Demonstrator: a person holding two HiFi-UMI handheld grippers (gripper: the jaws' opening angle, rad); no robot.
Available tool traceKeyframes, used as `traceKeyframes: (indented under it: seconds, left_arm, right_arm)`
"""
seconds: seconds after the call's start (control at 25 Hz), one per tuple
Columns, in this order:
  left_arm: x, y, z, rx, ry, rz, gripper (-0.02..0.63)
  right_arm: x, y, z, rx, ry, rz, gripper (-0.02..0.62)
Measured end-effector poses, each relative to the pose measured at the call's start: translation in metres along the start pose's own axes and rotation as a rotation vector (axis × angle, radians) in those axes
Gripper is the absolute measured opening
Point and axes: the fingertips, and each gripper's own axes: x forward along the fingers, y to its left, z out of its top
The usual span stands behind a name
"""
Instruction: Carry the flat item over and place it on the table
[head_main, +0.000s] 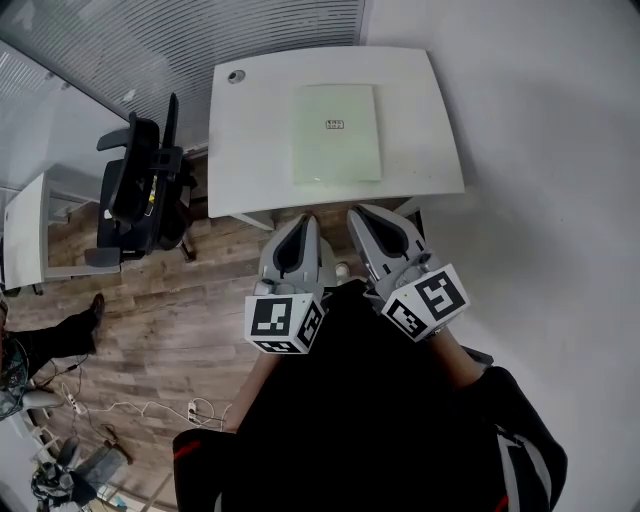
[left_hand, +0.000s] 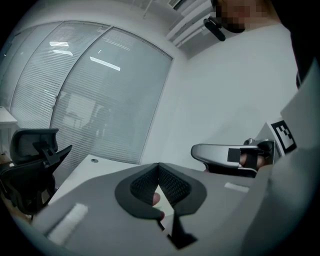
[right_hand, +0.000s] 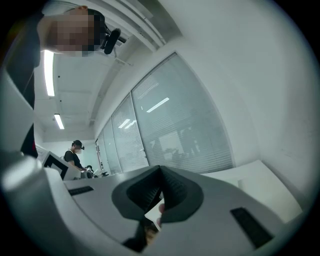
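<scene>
Head view: I see the flat item (head_main: 337, 133) on the table (head_main: 250, 130), upper centre; left gripper (head_main: 303, 222) and right gripper (head_main: 358, 213) below, both pressed together.

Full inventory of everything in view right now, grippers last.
table: 1, white, ahead of the person
flat item: 1, pale green with a small black marker, lying on the table
office chair: 1, black, left of the table
second desk: 1, white, far left edge
glass wall with blinds: 1, grey, behind the table
cables: several, white, on the wooden floor
bystander: 1, dark top, far off
left gripper: 1, grey, shut, empty
right gripper: 1, grey, shut, empty
</scene>
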Motion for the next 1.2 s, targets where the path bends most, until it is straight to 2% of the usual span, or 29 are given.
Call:
traceKeyframes:
  seconds: [0.24,0.36,0.64,1.2]
  left_arm:
    - [-0.010,0.001,0.013,0.002,-0.054,0.019,0.005]
    - [-0.012,0.001,0.012,0.003,-0.052,0.017,0.005]
    - [-0.012,-0.004,0.010,0.037,-0.044,0.019,0.005]
    - [-0.008,-0.008,0.004,0.035,-0.033,0.014,0.005]
  right_arm:
    - [-0.001,0.012,-0.001,-0.032,-0.001,0.017,0.002]
    - [-0.001,0.015,-0.002,-0.031,-0.002,0.032,0.000]
    - [-0.005,0.010,-0.003,-0.028,-0.006,0.003,0.000]
    - [-0.008,0.009,-0.007,-0.041,0.009,-0.002,0.000]
